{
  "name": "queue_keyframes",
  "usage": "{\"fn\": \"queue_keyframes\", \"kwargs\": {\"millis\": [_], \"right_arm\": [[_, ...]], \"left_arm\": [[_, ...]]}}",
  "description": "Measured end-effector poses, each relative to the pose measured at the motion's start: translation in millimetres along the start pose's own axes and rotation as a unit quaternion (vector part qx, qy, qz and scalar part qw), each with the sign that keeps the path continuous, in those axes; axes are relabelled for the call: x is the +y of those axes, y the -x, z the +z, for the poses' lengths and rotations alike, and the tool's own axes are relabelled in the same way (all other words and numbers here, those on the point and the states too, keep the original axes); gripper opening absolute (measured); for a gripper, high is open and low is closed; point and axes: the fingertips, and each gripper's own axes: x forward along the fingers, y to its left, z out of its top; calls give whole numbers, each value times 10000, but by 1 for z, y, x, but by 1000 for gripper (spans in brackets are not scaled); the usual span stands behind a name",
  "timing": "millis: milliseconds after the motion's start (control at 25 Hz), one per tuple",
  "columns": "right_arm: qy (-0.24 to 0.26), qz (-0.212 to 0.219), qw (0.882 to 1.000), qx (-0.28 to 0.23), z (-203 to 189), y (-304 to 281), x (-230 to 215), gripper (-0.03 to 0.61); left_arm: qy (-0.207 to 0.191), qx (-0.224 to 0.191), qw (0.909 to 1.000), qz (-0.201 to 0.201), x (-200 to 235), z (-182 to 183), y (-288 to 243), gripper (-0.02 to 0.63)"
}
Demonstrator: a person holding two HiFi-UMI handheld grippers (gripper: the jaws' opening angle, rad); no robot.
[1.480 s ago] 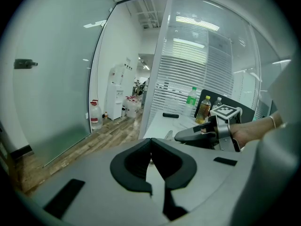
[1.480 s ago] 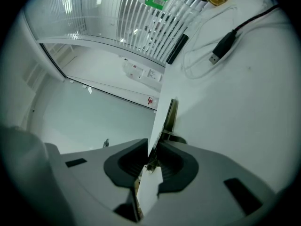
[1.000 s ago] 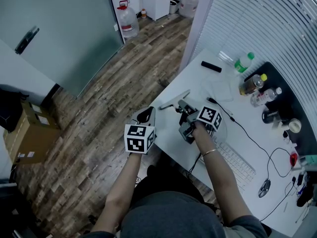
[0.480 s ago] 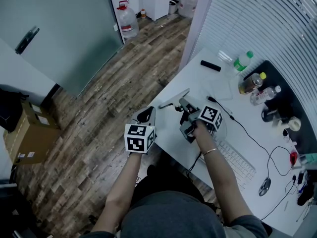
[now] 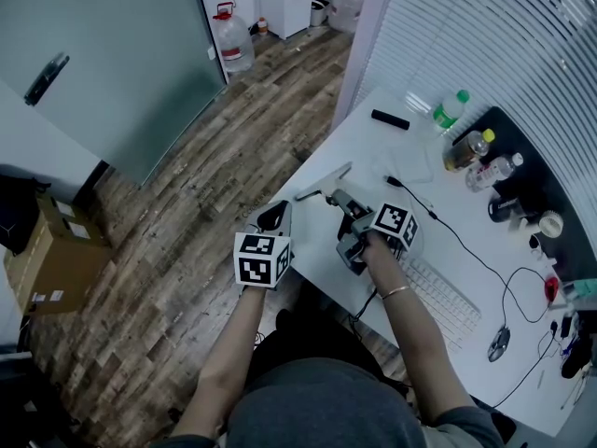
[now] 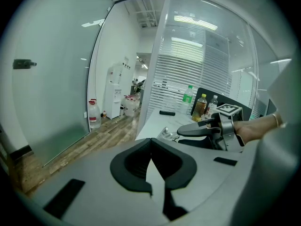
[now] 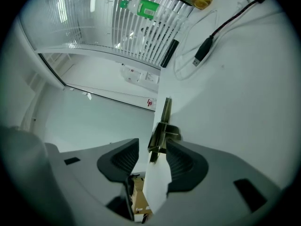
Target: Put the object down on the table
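Observation:
A long flat metal piece (image 5: 325, 182) lies at the white table's (image 5: 373, 157) near-left edge. In the right gripper view the metal piece (image 7: 162, 126) stands edge-on between the jaws. My right gripper (image 5: 341, 201) is over that edge and its jaws are opening. The piece sits close to the right-hand pad (image 7: 181, 160), with a clear gap to the other pad. My left gripper (image 5: 274, 217) hangs off the table above the wooden floor, shut with nothing in it. In the left gripper view its jaws (image 6: 150, 145) meet at the tips, and the right gripper (image 6: 207, 128) shows beyond them.
On the table are a black remote (image 5: 390, 119), a green-capped bottle (image 5: 450, 110), more bottles (image 5: 466, 149), a keyboard (image 5: 438, 297), a mouse (image 5: 499, 343) and a cable with a plug (image 7: 203, 51). A water jug (image 5: 233, 40) and a cardboard box (image 5: 51, 259) stand on the floor.
The head view has shifted slightly. Both grippers and the metal piece keep their places at the table edge.

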Motion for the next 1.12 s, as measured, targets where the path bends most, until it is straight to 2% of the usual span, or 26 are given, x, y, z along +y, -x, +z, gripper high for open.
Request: {"fn": "queue_keyframes", "kwargs": {"millis": [240,560,920,1120], "right_arm": [[414,-19,9991,49,-12,14,10,176],[1208,-252,9922,179,-33,31,17,124],[2196,-502,9743,94,-50,50,28,16],[2738,-597,9599,83,-55,58,36,5]], "left_arm": [[-44,9,10000,-65,-4,-2,3,23],[-109,4,9998,-137,-11,-5,11,23],[-172,-6,9997,-175,-15,-12,24,23],[-205,-16,9996,-186,-18,-15,31,23]]}}
